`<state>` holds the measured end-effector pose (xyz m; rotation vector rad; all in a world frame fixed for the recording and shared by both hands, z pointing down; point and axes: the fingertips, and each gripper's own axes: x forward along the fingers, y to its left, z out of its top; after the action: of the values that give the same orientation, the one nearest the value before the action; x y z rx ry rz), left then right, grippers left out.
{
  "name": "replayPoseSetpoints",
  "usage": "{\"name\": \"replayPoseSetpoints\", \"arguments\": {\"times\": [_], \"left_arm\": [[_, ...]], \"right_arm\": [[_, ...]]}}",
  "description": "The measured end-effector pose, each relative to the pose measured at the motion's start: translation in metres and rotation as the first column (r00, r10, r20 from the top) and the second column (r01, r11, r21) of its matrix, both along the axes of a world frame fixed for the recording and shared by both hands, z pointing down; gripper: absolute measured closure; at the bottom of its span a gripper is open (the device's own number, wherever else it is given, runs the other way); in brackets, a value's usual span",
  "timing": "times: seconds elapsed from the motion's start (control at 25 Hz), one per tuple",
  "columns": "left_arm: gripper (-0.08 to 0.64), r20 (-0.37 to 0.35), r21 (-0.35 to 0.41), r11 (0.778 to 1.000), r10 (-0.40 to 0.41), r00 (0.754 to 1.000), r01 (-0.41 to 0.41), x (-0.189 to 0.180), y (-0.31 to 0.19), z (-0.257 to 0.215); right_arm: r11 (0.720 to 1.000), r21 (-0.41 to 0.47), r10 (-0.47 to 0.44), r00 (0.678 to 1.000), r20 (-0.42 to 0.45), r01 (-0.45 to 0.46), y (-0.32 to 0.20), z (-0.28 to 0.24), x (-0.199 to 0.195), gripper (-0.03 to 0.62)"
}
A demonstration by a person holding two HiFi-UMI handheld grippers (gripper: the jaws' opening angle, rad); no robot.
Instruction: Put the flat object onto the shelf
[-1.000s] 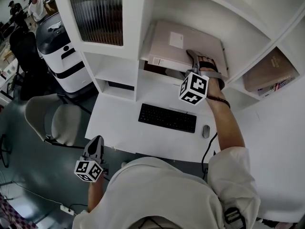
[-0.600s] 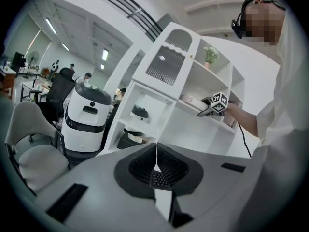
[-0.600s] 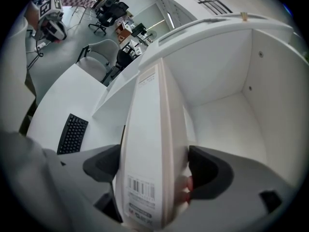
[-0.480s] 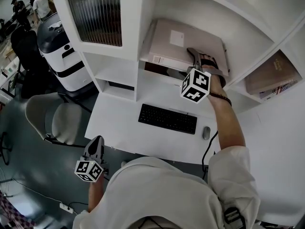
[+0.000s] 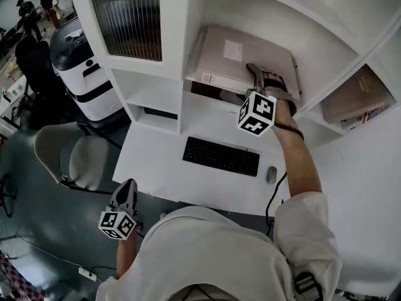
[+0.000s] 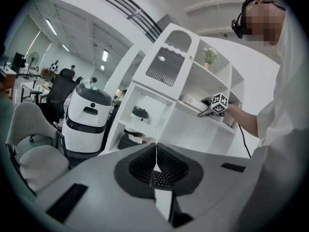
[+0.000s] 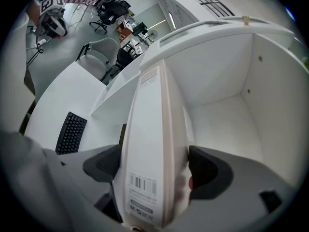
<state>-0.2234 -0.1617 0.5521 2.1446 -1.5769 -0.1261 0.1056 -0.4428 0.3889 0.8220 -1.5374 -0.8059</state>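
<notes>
The flat object is a pale, thin box point(image 5: 241, 55) lying on the upper shelf point(image 5: 207, 85) of the white desk unit. My right gripper point(image 5: 255, 79) reaches in at the box's near edge. In the right gripper view the box point(image 7: 154, 124) stands edge-on between the two dark pads point(image 7: 210, 170), which sit beside its faces without visibly squeezing it. My left gripper point(image 5: 125, 194) hangs low at the person's left, off the desk. Its jaws point(image 6: 155, 164) are shut with nothing between them.
A black keyboard point(image 5: 220, 155) and a mouse point(image 5: 270, 173) lie on the white desk point(image 5: 156, 162). Books point(image 5: 354, 99) fill the right-hand compartment. A ribbed cabinet door point(image 5: 128, 17) is at upper left. A grey chair point(image 5: 75, 158) and a white machine point(image 5: 78, 68) stand to the left.
The right gripper and the box have shifted very slightly further onto the shelf. The left gripper has not moved.
</notes>
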Motion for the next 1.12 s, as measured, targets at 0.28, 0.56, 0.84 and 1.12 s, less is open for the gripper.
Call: {"name": "replayPoseSetpoints", "arguments": {"times": [0.28, 0.56, 0.84, 1.12], "left_arm": [[0.555, -0.006, -0.001, 1.0, 0.008, 1.0, -0.008, -0.004, 0.007, 0.004], [0.555, -0.008, 0.01, 0.999, 0.04, 0.999, -0.04, 0.001, 0.007, 0.001], [0.555, -0.005, 0.015, 0.997, 0.07, 0.998, -0.07, 0.005, 0.008, -0.001], [0.555, -0.003, 0.019, 0.995, 0.096, 0.995, -0.096, 0.011, 0.011, -0.003]], "right_arm": [[0.999, 0.036, -0.016, 1.0, -0.008, 0.016, 0.024, -0.016, -0.006, 0.169], [0.998, 0.057, -0.019, 1.0, -0.008, 0.019, 0.05, -0.027, -0.007, 0.187], [0.996, 0.086, -0.028, 0.999, 0.023, 0.026, 0.08, -0.042, -0.009, 0.23], [0.992, 0.126, -0.031, 0.997, 0.069, 0.023, 0.107, -0.053, -0.007, 0.291]]}}
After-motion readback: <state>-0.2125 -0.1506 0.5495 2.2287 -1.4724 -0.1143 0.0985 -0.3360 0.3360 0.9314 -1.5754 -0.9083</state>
